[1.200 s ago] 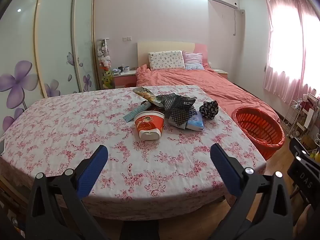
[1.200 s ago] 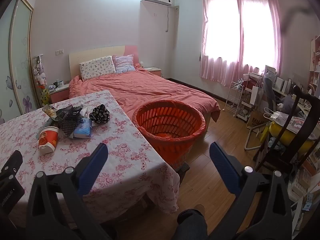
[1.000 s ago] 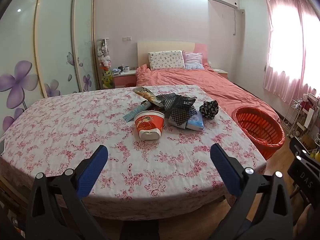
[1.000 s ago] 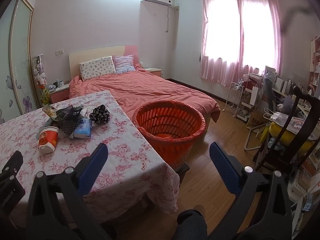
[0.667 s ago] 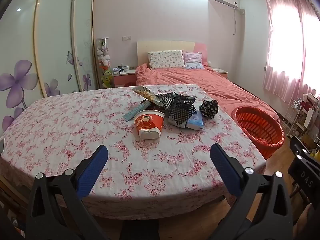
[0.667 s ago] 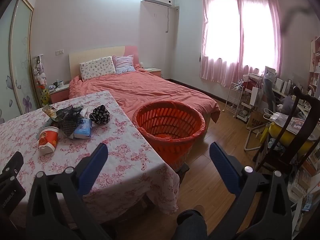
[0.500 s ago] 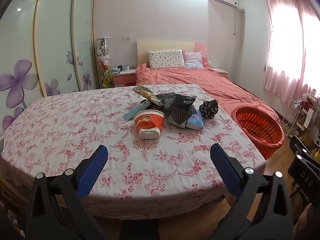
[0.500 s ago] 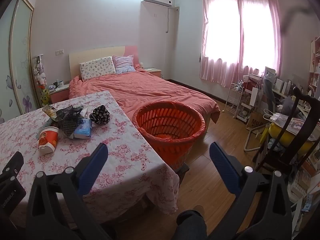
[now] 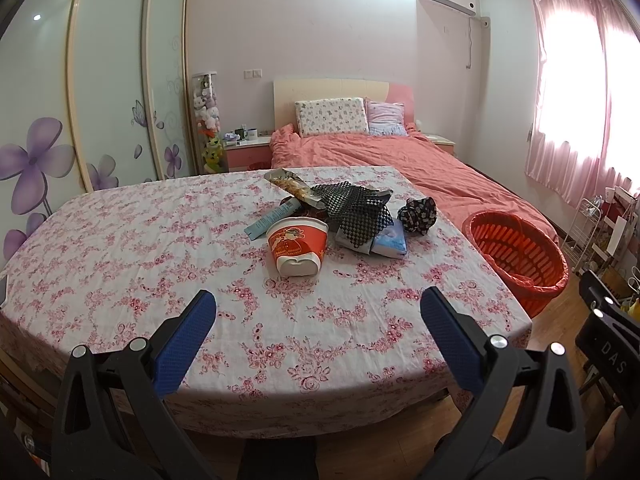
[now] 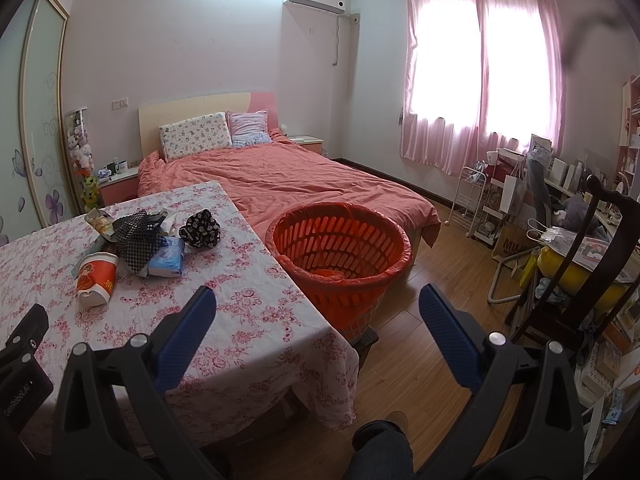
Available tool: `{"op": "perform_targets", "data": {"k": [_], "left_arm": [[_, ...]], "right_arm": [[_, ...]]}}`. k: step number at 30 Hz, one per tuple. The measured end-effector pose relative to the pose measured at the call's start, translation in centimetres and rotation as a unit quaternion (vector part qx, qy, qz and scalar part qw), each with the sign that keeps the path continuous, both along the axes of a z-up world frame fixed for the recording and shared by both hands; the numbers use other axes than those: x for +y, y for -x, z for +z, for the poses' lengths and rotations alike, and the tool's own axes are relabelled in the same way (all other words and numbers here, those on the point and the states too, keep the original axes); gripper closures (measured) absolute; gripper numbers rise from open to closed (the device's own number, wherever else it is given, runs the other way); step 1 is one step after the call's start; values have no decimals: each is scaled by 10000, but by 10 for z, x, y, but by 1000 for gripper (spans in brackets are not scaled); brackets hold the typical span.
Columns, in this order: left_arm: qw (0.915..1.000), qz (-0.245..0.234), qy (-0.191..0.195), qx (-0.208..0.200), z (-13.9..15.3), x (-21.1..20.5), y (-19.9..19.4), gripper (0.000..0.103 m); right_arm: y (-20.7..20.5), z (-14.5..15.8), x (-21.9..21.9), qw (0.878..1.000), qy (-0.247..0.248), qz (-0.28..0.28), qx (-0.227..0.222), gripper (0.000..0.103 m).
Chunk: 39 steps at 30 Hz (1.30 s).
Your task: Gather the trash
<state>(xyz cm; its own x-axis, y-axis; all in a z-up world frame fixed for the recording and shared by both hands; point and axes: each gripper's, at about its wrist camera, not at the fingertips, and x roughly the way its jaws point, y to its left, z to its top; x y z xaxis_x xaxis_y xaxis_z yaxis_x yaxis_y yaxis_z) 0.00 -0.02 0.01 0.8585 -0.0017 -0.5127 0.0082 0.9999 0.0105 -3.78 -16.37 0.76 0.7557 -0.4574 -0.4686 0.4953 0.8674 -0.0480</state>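
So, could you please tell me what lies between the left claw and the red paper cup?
Only bare floral tablecloth separates the left claw from the tipped red paper cup, in the left wrist view.

Words you can read

The letters "DAS" are on the right gripper (image 9: 612,354) body. "GenRobot.AI" is on the left gripper (image 10: 16,400) body. "MUJI" shows on a brown paper bag (image 10: 514,242).

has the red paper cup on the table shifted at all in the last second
No. The red paper cup lies tipped over at the same spot on the floral tablecloth, just in front of the black mesh piece, as before. Neither set of tongs touches it.
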Motion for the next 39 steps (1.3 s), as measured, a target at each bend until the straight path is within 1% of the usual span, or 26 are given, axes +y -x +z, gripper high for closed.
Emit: {"op": "perform_targets", "data": {"k": [25,27,39], "left_arm": [[10000,4,1,21,0,-3,5,2],[10000,-5,12,28,0,0,-1,2],[10000,-6,16,39,0,1,-1,2]], "right_arm": [[-2,-1,1,10000,12,1,11,4],[-2,-1,1,10000,10,1,14,4],[-4,-1,2,10000,17,3,17,4]]}}
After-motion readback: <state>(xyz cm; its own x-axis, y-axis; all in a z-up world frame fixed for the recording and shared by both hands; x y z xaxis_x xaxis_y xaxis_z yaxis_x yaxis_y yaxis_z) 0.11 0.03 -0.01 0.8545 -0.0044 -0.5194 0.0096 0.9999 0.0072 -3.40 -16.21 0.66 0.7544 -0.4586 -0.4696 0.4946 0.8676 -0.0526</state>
